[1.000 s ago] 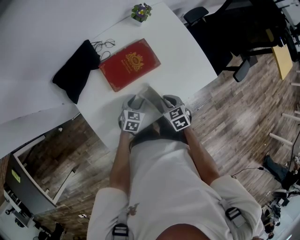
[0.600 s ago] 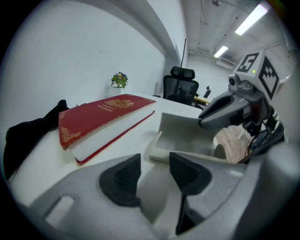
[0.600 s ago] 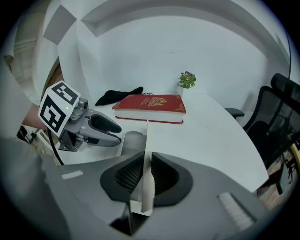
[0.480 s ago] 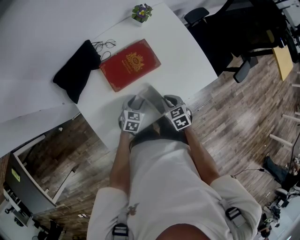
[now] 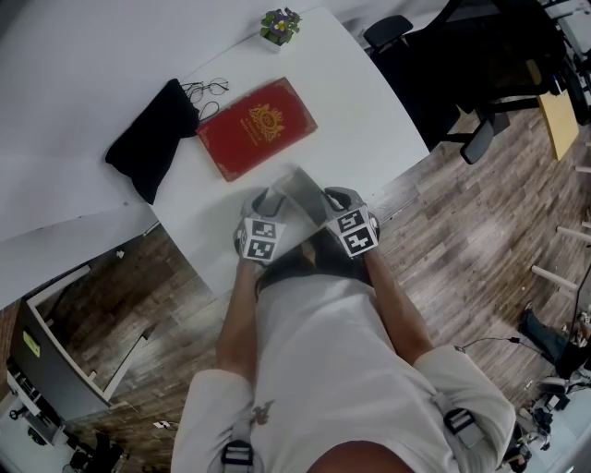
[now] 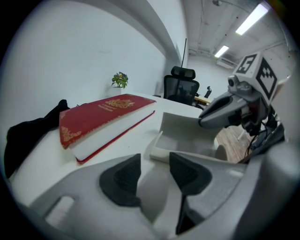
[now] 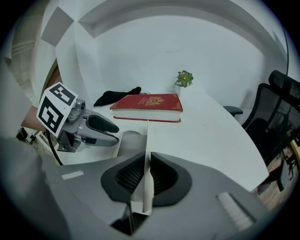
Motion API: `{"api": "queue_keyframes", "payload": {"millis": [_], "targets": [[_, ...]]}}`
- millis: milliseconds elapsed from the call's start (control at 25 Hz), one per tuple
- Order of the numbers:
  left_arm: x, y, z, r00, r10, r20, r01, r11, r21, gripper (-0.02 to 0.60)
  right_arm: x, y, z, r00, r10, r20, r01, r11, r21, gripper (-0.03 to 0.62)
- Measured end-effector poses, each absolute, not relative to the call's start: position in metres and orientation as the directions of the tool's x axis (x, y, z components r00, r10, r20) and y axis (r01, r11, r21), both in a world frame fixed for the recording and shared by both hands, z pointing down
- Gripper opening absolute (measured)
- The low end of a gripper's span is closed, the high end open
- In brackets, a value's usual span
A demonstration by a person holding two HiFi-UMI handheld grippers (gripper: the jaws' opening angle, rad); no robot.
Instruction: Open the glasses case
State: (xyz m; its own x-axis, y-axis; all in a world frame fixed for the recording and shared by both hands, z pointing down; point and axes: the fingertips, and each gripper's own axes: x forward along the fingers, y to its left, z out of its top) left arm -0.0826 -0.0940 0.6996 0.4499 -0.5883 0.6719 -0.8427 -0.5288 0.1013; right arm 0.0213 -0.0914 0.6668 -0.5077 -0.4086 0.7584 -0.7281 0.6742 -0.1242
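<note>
The white glasses case (image 5: 297, 187) stands open at the table's near edge, its lid raised. In the right gripper view the lid (image 7: 147, 140) runs edge-on between the pads of my right gripper (image 7: 146, 176), which is shut on it; its jaws have just closed a little tighter. My left gripper (image 6: 152, 176) is shut on the near wall of the case's base (image 6: 192, 133). In the head view the left gripper (image 5: 271, 200) and right gripper (image 5: 325, 199) sit close together on either side of the case.
A red book (image 5: 256, 127) lies beyond the case. A black pouch (image 5: 148, 139) and a pair of glasses (image 5: 205, 90) lie to its left. A small potted plant (image 5: 278, 23) stands at the far edge of the white table (image 5: 369, 111). Office chairs (image 5: 388, 28) stand to the right.
</note>
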Motion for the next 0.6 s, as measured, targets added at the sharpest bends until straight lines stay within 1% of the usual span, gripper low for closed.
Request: {"api": "queue_keyframes", "payload": {"millis": [600], "targets": [[-0.0837, -0.0937, 0.7007, 0.446, -0.590, 0.673, -0.849, -0.518, 0.109, 0.192, 0.0240, -0.0990, 0.6687, -0.507, -0.427, 0.749, -0.741, 0.659, -0.126, 0.025]]}}
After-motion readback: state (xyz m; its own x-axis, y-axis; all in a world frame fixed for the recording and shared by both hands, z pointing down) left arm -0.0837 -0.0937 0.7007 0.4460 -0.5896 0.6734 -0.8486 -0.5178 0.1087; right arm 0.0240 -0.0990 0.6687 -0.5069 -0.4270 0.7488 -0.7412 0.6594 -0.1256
